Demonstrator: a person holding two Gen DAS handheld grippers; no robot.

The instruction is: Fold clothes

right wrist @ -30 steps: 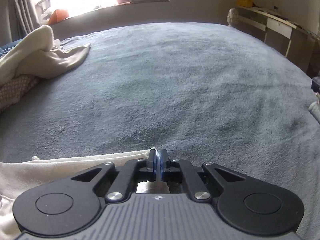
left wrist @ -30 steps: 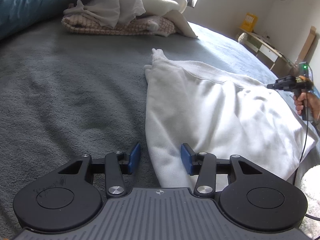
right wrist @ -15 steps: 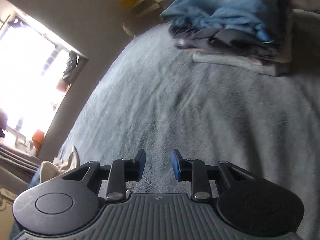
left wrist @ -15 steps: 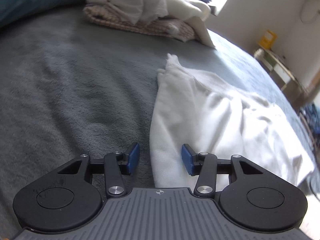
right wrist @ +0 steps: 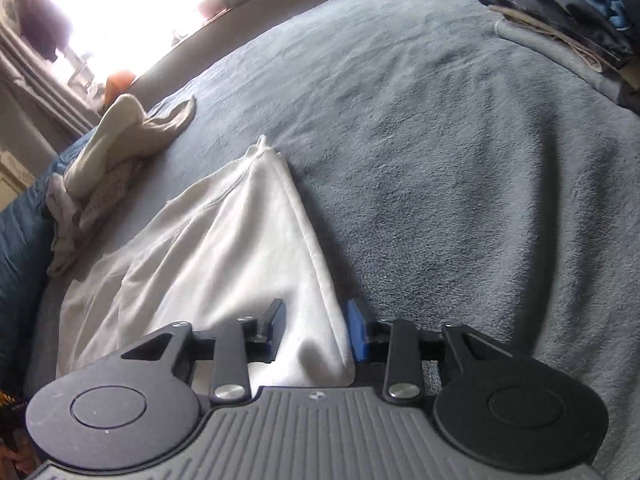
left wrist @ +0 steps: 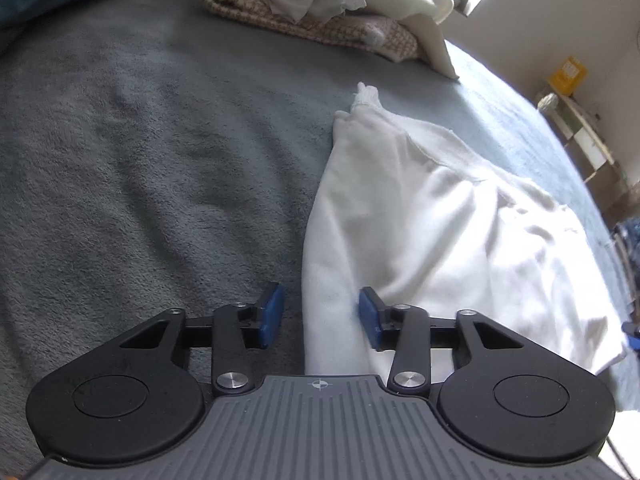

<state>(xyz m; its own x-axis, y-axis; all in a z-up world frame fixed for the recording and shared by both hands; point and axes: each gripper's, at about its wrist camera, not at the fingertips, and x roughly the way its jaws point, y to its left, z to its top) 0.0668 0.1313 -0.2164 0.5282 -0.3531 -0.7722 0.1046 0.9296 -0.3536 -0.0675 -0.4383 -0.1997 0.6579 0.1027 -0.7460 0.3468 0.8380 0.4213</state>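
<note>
Closing from both sides, each gripper's jaws straddle an edge of the white garment (left wrist: 420,216) unclenched on open grey blanket (left wrist: 140,152).

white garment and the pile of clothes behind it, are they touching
Apart. In the left wrist view a strip of grey blanket shows plainly between the white garment tip and the pile of clothes.

Both wrist views, near white garment (left wrist: 420,220)
</note>
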